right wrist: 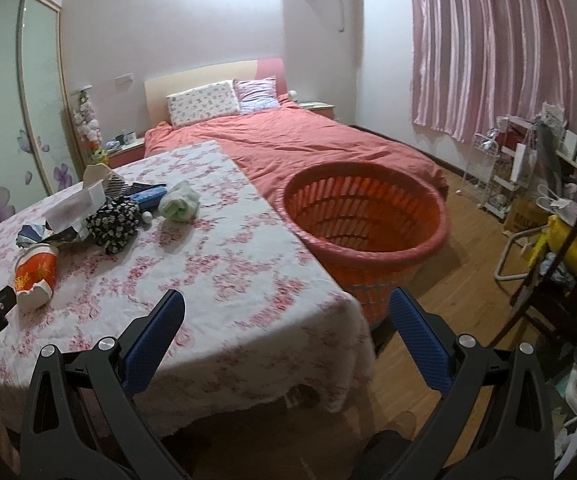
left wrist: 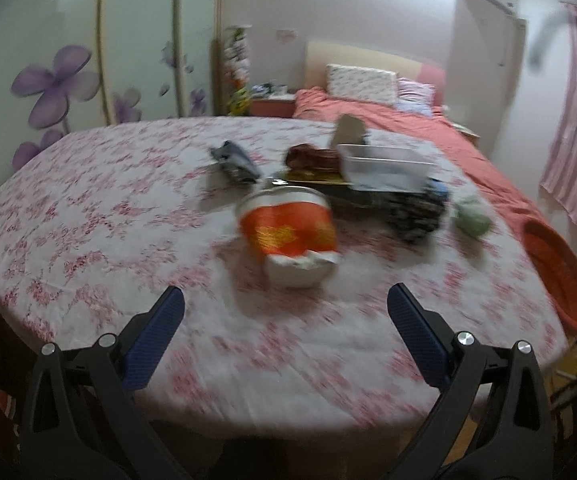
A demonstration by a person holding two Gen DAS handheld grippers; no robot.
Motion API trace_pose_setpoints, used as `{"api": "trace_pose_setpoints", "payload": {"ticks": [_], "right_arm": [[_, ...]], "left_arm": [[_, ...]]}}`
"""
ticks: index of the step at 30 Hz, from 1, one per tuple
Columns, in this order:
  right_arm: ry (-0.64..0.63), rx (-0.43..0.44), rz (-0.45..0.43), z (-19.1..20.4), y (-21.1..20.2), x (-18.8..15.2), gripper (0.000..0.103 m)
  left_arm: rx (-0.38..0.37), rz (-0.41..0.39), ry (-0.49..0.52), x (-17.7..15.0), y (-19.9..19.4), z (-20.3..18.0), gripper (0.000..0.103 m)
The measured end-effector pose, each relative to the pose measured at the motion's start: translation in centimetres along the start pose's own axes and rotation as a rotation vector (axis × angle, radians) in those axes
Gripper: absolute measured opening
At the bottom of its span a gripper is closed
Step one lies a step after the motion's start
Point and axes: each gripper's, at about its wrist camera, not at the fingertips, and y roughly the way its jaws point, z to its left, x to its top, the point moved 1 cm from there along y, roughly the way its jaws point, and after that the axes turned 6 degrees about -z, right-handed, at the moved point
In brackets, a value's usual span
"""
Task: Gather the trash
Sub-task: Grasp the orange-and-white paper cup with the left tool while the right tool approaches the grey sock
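While both grippers hang over the near edge of the table with the pink flowered cloth [right wrist: 216,248], neither 1 holds anything. The left gripper [left wrist: 286,304] has its 2 blue fingers [left wrist: 154,338] spread wide apart, with only cloth between them. The right gripper [right wrist: 286,308] is spread wide too, its blue fingers [right wrist: 154,342] empty, 1 over the table's corner and 1 over the wooden floor [right wrist: 460,276].

Just past the left gripper lies a crushed white paper cup with an orange and yellow label [left wrist: 288,236]. It is tipped on its side on the cloth, torn end toward the gripper, not touching the fingers. From the right wrist camera the same cup sits far off to the left.

Behind the cup is a pile of trash, close together. It has a black and white flowered cloth bundle [right wrist: 114,220], a clear plastic box [left wrist: 384,166], a crumpled grey and blue wrapper [left wrist: 234,160], a brown lumpy thing [left wrist: 312,158] too blurry to tell, and a bent piece of brown cardboard [left wrist: 348,130]. A scrunched green and white plastic bag [right wrist: 179,202] lies a little apart on the right side of the pile.

Beside the table's right edge stands a round orange plastic basket with slotted sides [right wrist: 368,256]. I can see nothing inside it.

Farther back is a bed with a red cover [right wrist: 300,144] and 2 pillows [right wrist: 202,108]. Pink striped curtains [right wrist: 488,44] hang on the right.
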Motion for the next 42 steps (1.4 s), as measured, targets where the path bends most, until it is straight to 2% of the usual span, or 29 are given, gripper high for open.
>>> {"api": "trace_pose_setpoints", "payload": {"ticks": [5,10,19,28,33,39,42], "right_arm": [[0.002,0.017,0.037,1.0,1.7,0.1,0.101],[-0.018,0.017,0.061,1.9,3.2,0.2,0.101],[-0.036,0.034,0.068,3.6,5.3,1.2,0.101],[-0.052,0.117,0.075,6.3,8.7,3.9,0.101],[-0.025,0.158,0.114,7.3,11.1,4.9,0.100],[-0.020,0.187,0.180,9.0,14.6,5.6,0.088],[-0.023,0.195,0.222,9.6,16.0,5.4,0.076]], "left_arm": [[0.043,0.024,-0.009,1.7,3.5,1.0,0.099],[0.038,0.062,-0.012,2.8,6.8,0.8,0.099],[0.019,0.154,0.000,2.6,10.7,-0.3,0.099],[-0.046,0.186,-0.028,3.0,12.2,0.6,0.073],[-0.070,0.183,-0.024,3.1,12.2,0.9,0.072],[-0.097,0.169,-0.025,3.2,11.4,1.7,0.072],[-0.105,0.156,-0.024,3.4,10.6,2.0,0.072]]}}
